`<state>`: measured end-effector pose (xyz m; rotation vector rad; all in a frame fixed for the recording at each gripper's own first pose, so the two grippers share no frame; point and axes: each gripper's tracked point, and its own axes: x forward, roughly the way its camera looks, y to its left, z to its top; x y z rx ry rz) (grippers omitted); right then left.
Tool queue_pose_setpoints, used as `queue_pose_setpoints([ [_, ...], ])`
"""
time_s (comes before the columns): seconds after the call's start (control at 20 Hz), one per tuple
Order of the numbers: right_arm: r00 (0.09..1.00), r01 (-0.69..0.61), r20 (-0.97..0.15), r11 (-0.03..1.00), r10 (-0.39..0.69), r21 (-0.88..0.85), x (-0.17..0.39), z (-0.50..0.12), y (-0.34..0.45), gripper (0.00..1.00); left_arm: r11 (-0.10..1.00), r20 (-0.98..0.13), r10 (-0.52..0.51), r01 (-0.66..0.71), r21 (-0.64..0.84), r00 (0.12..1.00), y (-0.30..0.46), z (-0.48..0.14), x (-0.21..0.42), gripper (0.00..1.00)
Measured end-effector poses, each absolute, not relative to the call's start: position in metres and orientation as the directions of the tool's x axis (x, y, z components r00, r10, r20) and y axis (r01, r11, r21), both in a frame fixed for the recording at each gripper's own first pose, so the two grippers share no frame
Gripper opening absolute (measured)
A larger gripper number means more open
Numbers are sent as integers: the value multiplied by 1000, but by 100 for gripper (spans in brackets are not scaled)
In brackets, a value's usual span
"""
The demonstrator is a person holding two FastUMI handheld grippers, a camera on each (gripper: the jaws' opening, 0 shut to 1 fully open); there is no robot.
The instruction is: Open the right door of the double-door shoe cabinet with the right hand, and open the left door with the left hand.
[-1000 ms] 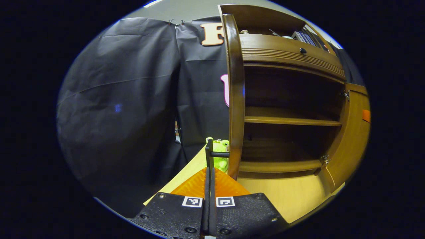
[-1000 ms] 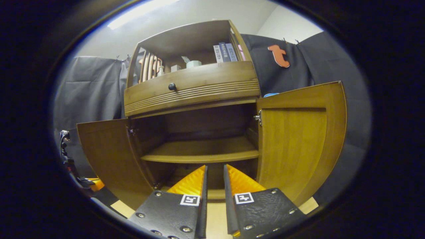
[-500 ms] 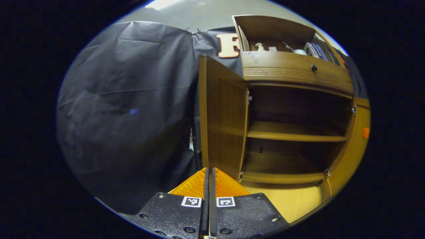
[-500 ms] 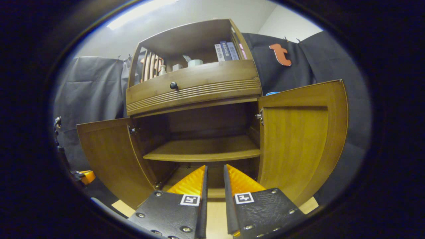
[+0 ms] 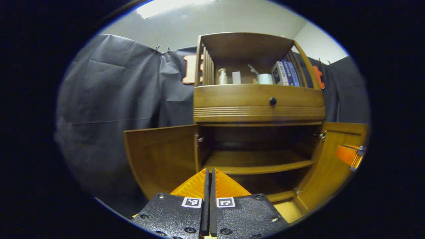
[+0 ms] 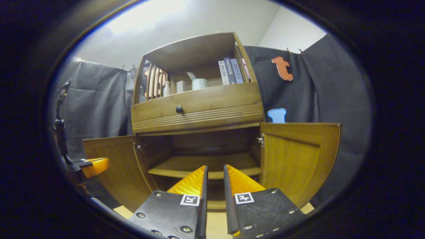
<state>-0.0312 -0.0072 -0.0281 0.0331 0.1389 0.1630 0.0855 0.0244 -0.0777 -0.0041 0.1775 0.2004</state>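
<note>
The wooden shoe cabinet [image 5: 259,106] [image 6: 199,106] stands with both lower doors swung wide. In the left gripper view the left door [image 5: 159,156] hangs open at left and the right door [image 5: 332,166] at right, with an inner shelf [image 5: 255,161] bare between them. My left gripper [image 5: 210,170] is shut with nothing in it, back from the cabinet and facing its front. In the right gripper view the left door [image 6: 113,166] and right door [image 6: 295,159] stand open. My right gripper [image 6: 215,166] is open by a narrow gap, holding nothing.
A drawer with a dark knob [image 5: 273,101] [image 6: 179,109] sits above the doors. Books [image 6: 229,71], a cup [image 6: 199,83] and a bottle [image 5: 223,76] stand on the top shelf. The other gripper appears at the edge of each view: the right gripper [image 5: 348,154], the left gripper [image 6: 93,166]. Black cloth surrounds the cabinet.
My left gripper left the left door's handle, drew back and turned right to face the cabinet front. The left door swung wider. My right gripper backed off slightly.
</note>
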Motion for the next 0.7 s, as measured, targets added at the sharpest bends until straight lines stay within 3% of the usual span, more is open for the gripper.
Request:
queue_pose_setpoints([
  [0.35,984,-162,-68,986,164,40,-36,19,6,25,996,-118,62,-69,-54,991,-36,-30,118,0],
  [0.45,988,-148,-43,988,150,39,-38,29,5,25,997,-104,34,-40,-61,994,-47,-23,121,6],
  [0.5,989,-140,-35,989,141,40,-38,32,4,25,998,-93,24,-29,-54,995,-51,-19,121,0],
  [0.65,992,-121,-23,991,123,54,-38,36,2,27,1000,-73,5,-6,-16,997,-60,-13,118,12],
  [0.7,993,-114,-21,992,116,60,-37,37,0,27,1000,-68,3,-3,-5,998,-61,-11,118,9],
])
